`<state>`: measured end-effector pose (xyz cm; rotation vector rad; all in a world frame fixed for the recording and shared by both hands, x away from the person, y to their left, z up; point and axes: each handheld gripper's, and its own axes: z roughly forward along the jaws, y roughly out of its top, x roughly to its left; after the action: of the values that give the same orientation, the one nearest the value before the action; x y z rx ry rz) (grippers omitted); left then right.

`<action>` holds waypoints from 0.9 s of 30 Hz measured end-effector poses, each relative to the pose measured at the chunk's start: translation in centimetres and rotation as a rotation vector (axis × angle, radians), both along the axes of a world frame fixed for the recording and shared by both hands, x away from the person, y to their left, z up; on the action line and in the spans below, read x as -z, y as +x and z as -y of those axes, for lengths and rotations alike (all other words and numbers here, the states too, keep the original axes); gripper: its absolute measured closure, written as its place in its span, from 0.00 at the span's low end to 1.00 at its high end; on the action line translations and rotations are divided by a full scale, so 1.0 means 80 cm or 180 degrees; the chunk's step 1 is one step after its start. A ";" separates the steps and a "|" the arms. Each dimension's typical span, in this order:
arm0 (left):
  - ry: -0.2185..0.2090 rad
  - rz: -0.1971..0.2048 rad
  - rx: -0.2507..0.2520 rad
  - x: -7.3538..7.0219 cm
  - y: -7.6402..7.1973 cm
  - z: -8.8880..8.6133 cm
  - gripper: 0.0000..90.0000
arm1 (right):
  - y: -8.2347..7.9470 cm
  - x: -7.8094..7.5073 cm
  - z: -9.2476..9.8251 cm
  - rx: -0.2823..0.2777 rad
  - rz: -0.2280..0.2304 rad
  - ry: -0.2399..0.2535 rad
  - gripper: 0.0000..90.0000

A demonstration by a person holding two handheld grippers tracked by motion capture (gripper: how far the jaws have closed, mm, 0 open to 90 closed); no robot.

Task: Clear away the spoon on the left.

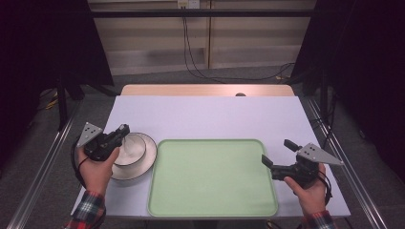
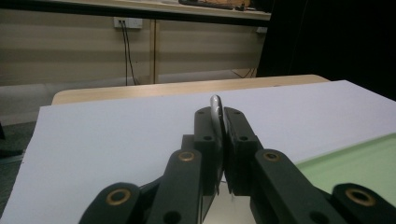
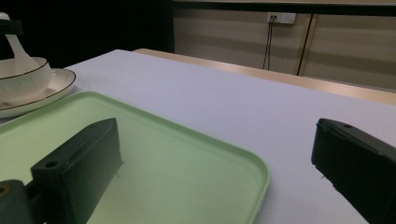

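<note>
A white bowl (image 1: pixel 131 149) sits on a white plate (image 1: pixel 147 160) with a dark rim, at the table's left. My left gripper (image 1: pixel 124 129) reaches over the bowl's near-left rim, shut on the thin handle of a white spoon (image 2: pixel 215 105). In the right gripper view the spoon (image 3: pixel 16 46) rises out of the bowl (image 3: pixel 25 74), its top gripped by the left gripper (image 3: pixel 10 25). My right gripper (image 1: pixel 277 152) rests at the right of the green tray (image 1: pixel 212 176), jaws wide open with nothing between them (image 3: pixel 215 149).
The bare green tray (image 3: pixel 187 158) lies at the middle front of the pale tabletop (image 1: pixel 205 117). The plate (image 3: pixel 58 86) touches or nearly touches the tray's left edge. A wooden strip (image 1: pixel 205 89) runs along the far edge of the table.
</note>
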<state>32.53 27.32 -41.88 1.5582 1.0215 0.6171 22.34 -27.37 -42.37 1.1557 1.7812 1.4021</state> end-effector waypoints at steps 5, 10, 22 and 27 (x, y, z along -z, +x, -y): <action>-0.0029 -0.0031 -0.0018 0.001 0.007 0.001 0.95 | 0.000 0.001 0.000 -0.0020 -0.0022 -0.0020 0.01; -0.0076 -0.0068 -0.0029 0.002 0.009 0.002 0.95 | 0.000 0.001 0.001 -0.0021 -0.0022 -0.0008 0.01; -0.0157 -0.0118 -0.0004 -0.018 0.005 0.001 0.95 | 0.000 0.002 0.005 0.0015 -0.0047 -0.0007 0.01; -0.0188 -0.0129 0.0072 -0.033 0.003 0.004 0.95 | 0.000 0.003 0.004 0.0002 -0.0050 -0.0033 0.01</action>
<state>32.80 27.02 -39.23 1.5340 1.0420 0.5371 22.37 -27.71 -42.59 1.1649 1.7966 1.3856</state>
